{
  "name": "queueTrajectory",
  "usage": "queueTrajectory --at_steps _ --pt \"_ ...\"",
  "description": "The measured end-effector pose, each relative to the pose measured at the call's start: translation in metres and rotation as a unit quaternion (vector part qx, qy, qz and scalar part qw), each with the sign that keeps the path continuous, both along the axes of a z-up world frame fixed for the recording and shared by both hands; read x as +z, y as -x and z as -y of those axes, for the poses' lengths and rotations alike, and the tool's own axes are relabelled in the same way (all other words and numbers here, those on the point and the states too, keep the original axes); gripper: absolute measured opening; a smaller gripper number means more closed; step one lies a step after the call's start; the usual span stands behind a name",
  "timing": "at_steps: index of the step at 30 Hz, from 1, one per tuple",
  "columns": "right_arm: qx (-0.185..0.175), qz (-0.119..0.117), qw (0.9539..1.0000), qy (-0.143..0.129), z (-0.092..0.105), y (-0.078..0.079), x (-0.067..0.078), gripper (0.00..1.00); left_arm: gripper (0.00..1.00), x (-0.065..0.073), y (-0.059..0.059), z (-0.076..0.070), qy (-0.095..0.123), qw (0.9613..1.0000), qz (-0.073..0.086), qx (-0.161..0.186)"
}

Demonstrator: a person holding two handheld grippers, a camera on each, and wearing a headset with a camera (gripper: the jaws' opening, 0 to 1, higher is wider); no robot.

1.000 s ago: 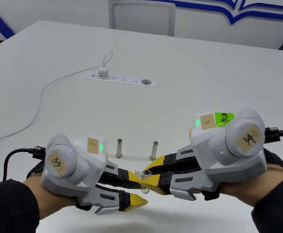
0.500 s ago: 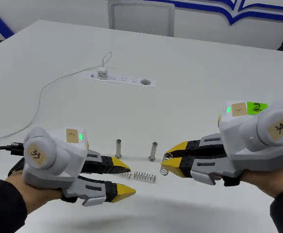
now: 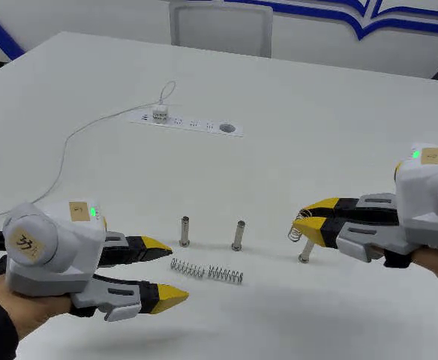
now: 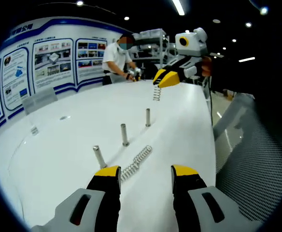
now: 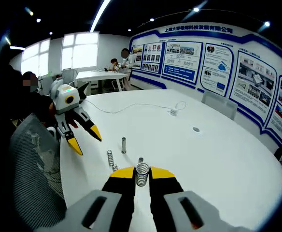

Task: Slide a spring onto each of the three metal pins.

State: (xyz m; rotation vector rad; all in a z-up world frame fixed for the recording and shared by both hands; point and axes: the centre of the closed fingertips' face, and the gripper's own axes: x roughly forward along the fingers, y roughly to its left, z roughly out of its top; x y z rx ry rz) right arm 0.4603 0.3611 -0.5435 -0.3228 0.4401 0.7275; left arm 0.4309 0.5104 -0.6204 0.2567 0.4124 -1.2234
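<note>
My right hand-held gripper (image 3: 302,221) is pinched narrow on a spring (image 4: 156,92). It holds the spring by its upper coils, so the rest hangs free below the yellow tips. As I judge it, the coming move turns on how that spring lines up with the right pin (image 3: 306,252). The pin stands just beneath the tips and a little to one side, and it is not touching the spring. In the left gripper view the spring's long axis hangs close to upright and its lower end is clear of the pin's top. I reckon the job is a small sideways correction to bring the open coil over the pin, and then a straight drop. The pin looks tilted in the head view but upright in the left gripper view, so I cannot tell whether it truly leans.

My left hand-held gripper (image 3: 178,273) has its jaws wide and grips nothing. It hovers low over the white surface (image 3: 279,150). Two loose springs (image 3: 225,275) lie flat there end to end, just in front of the left pin (image 3: 184,230) and the middle pin (image 3: 238,235). Their long axes run across me from left to right. My left hand is the nearer one to them. All three pins are bare, so no spring is on yet
</note>
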Motion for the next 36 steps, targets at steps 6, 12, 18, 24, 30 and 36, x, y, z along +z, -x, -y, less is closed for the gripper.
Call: queueTrajectory --at_steps 6,12,18,24,30,36 --pt "-0.048 0.017 0.9987 -0.003 0.023 -0.014 0.003 0.12 0.46 -0.001 0.002 0.001 0.003 0.9999 -0.004 0.010" --pt "-0.084 0.010 0.9964 -0.006 0.037 -0.024 -0.010 0.12 0.50 -0.001 0.001 0.000 0.004 0.9998 -0.008 0.017" --pt "-0.090 -0.011 0.9959 0.001 0.040 -0.027 -0.031 0.12 0.52 -0.002 0.001 0.000 0.004 0.9997 -0.012 0.020" --pt "-0.094 -0.022 0.9954 0.002 0.042 -0.031 -0.041 0.12 0.52 -0.004 0.002 0.001 0.003 0.9997 -0.014 0.018" --pt "-0.097 -0.027 0.9949 0.003 0.044 -0.031 -0.048 0.12 0.51 -0.004 0.001 0.000 0.002 0.9997 -0.015 0.019" --pt "-0.099 -0.030 0.9946 -0.001 0.046 -0.032 -0.057 0.12 0.51 -0.005 0.002 0.000 0.000 0.9997 -0.016 0.018"
